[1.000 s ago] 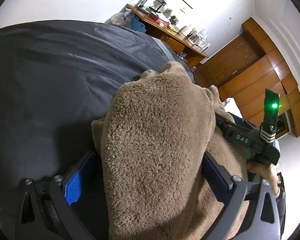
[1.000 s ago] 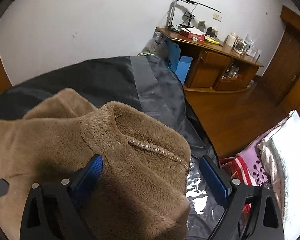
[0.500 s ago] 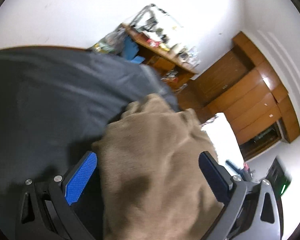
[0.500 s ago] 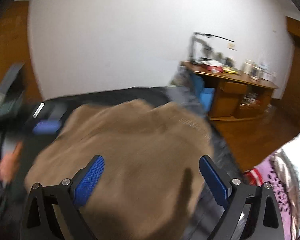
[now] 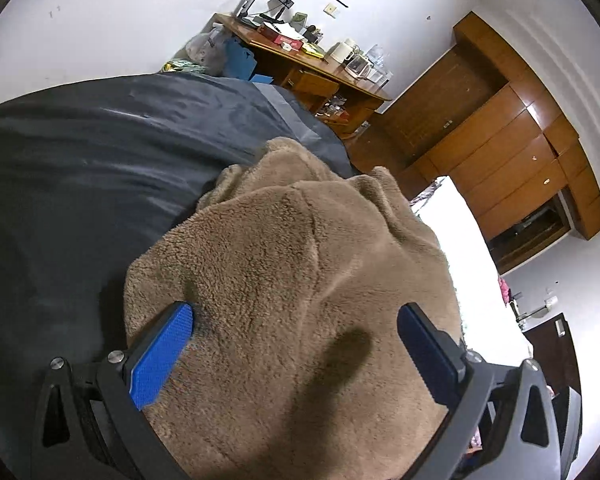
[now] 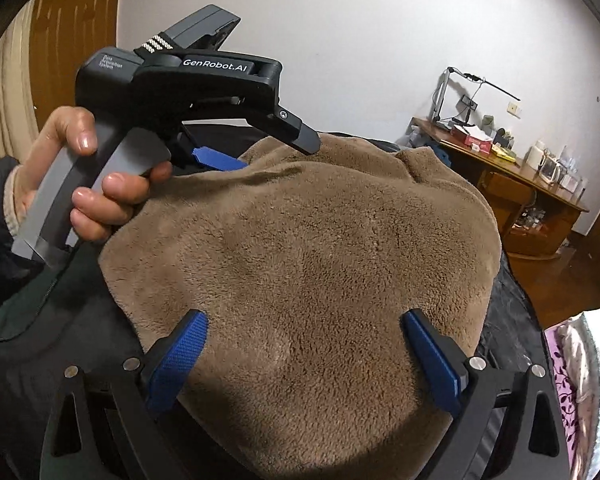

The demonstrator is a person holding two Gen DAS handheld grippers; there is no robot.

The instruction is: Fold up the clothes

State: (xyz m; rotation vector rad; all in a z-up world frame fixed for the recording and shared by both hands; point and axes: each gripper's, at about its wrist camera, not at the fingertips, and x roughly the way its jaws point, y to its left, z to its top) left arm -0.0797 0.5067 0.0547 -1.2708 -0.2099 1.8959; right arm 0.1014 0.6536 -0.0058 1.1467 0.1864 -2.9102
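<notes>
A brown fleece garment (image 5: 284, 280) lies bunched on the dark grey bed sheet (image 5: 80, 168). My left gripper (image 5: 296, 344) is open, its blue pads (image 5: 160, 356) wide apart on either side of the fleece, low over it. My right gripper (image 6: 304, 360) is open too and straddles the same garment (image 6: 300, 248) from the other side. In the right wrist view a hand (image 6: 96, 188) holds the left gripper (image 6: 276, 156) at the garment's far left edge. Whether either gripper's pads touch the cloth cannot be told.
A wooden desk (image 5: 300, 68) with a lamp and clutter stands beyond the bed by the white wall. A wooden wardrobe (image 5: 500, 140) fills the right. White and purple bedding (image 6: 580, 360) lies at the right edge, with wooden floor (image 6: 548, 308) beside the bed.
Both grippers swung around the fleece. The right wrist view turned left and now faces the left gripper and hand; the right gripper has left the left wrist view. Both stayed open.
</notes>
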